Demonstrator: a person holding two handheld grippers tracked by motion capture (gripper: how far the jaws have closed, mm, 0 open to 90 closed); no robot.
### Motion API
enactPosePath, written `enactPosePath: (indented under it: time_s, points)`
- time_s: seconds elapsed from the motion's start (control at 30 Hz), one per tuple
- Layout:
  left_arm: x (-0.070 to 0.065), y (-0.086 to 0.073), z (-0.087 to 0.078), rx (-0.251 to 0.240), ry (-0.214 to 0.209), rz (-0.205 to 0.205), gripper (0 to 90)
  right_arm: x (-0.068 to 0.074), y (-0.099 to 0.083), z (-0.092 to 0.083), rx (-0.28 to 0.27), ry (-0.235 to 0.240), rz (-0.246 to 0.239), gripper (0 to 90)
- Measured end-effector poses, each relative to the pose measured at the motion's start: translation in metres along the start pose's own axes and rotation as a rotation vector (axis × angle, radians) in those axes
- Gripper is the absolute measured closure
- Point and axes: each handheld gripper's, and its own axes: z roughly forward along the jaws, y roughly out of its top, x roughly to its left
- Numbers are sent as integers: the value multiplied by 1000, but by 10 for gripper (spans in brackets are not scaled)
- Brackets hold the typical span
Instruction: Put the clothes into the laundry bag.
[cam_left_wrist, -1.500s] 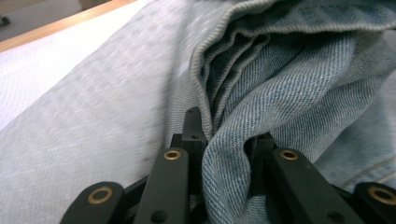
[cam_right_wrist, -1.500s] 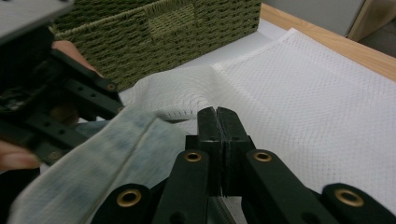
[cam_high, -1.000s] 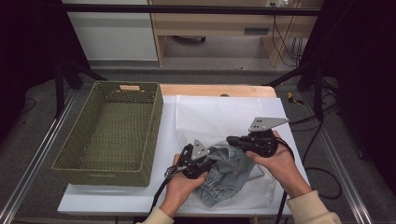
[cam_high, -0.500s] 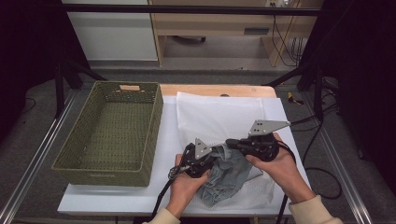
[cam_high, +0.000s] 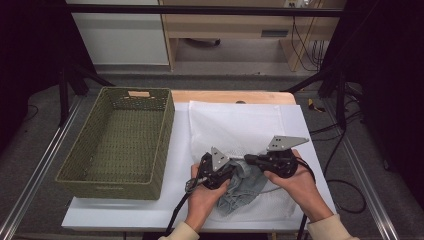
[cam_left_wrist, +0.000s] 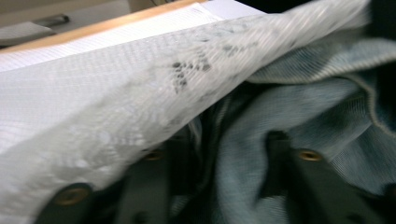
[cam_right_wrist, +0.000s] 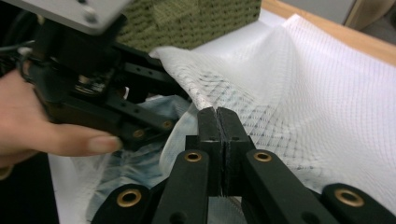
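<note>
Your left gripper (cam_high: 227, 170) jaws have just been opening, denim garment (cam_high: 240, 192) between them, under the white mesh bag (cam_high: 235, 125) mid-table; your right gripper (cam_right_wrist: 218, 116) has sunk slightly, clamped on the mesh.

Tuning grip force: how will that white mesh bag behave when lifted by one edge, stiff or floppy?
Probably floppy: the white mesh bag drapes in soft folds from where the right gripper pinches it. Likely light, since it is thin and see-through. It may snag rather than slip, as its open weave lies over the denim garment.
</note>
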Motion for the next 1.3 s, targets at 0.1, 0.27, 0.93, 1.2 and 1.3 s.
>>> enactPosePath:
  time_s: [0.1, 0.27, 0.93, 1.2, 1.3]
  points:
    - [-1, -2, -8, -9, -9, 27, 460, -2, -10, 6, 1, -4, 19, 896]
    - [0, -8, -28, -19, -33, 63, 438, 0, -21, 14, -1, -8, 35, 896]
    - [21, -25, -80, -127, 9, 0, 420, 20, -37, 24, -10, -30, 25, 895]
    - [30, -24, -86, -154, 27, -30, 379, 35, -37, 19, -6, 4, 12, 895]
    - [32, -24, -89, -160, 25, -29, 335, 43, -39, 18, 2, 26, 11, 895]
